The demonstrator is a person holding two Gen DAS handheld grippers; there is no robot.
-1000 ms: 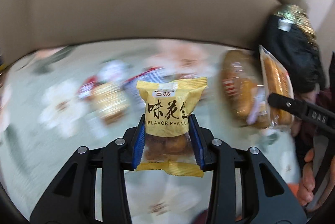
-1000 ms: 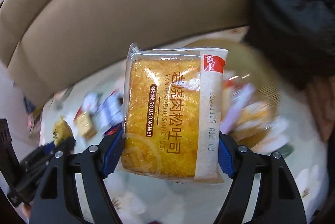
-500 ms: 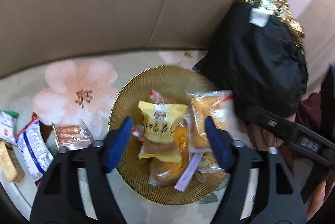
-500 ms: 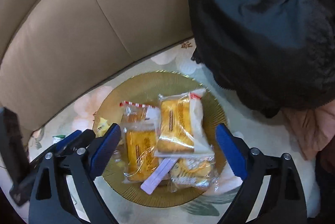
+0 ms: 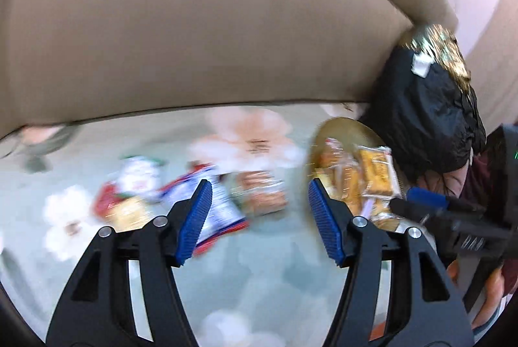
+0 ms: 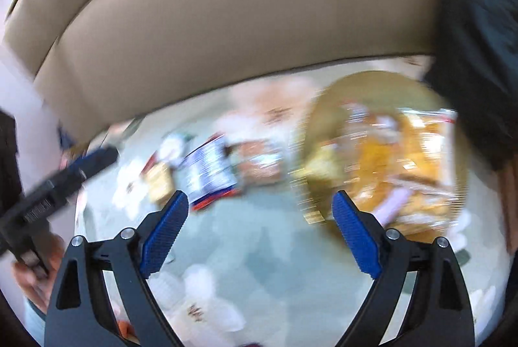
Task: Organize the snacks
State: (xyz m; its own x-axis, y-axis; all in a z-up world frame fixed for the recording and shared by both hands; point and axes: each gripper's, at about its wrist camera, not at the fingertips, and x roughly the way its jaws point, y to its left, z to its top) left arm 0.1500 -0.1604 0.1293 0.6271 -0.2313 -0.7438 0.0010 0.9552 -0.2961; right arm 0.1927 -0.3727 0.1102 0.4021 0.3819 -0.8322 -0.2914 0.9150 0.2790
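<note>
Motion-blurred floral cloth [image 5: 265,253]; both tongs [image 5: 259,214] [image 6: 259,227] gape, empty.

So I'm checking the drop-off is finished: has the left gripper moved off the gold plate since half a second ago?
Yes. The left gripper has swung left: the gold plate, then between its fingers, now sits at its right finger.

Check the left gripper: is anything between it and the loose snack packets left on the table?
Nothing visible. The left gripper is open and empty, with the blue-and-white packet and clear-wrapped packet lying unobstructed on the floral tablecloth ahead.
</note>
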